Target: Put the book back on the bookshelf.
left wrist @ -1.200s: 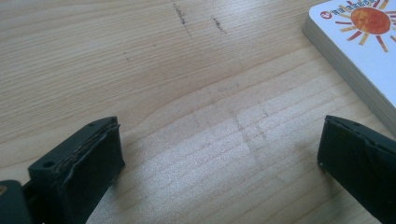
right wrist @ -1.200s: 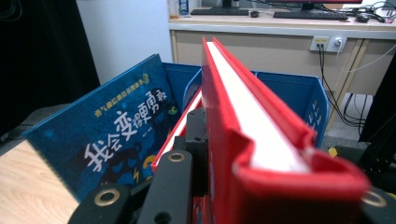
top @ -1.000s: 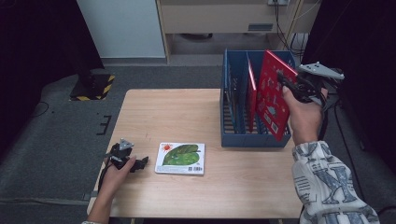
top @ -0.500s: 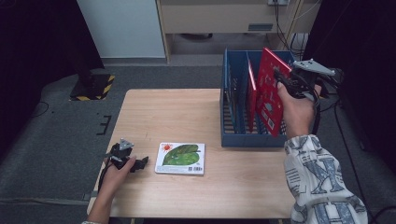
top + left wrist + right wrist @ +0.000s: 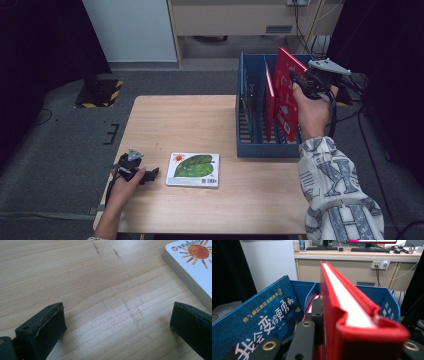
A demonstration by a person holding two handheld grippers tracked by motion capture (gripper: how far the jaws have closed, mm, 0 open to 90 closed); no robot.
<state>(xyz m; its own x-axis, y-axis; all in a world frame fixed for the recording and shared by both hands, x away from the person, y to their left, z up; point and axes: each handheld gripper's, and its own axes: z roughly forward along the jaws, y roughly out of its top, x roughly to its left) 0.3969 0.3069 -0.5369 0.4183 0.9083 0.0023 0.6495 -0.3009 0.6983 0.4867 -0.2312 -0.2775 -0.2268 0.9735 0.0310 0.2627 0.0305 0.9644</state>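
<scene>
Four books are countable: one green-leaf book [image 5: 193,170] flat on the table [image 5: 200,120], two red books [image 5: 286,92] in the bin, and one blue book [image 5: 259,320]. There is one blue divided bin [image 5: 270,149]. Two grippers are present, one per hand.

Grey carpeted floor [image 5: 60,150]; pale wooden table [image 5: 190,125]; beige desk [image 5: 240,20] behind; white panel [image 5: 127,30] beside it.

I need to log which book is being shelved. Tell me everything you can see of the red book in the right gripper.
The red book is a hardcover with a glossy red cover and white page block, pictures on its face. It stands tilted, upper edge raised, lower part inside the blue rack beside another red book. The right gripper is shut on its edge, in the right gripper view from both sides.
</scene>
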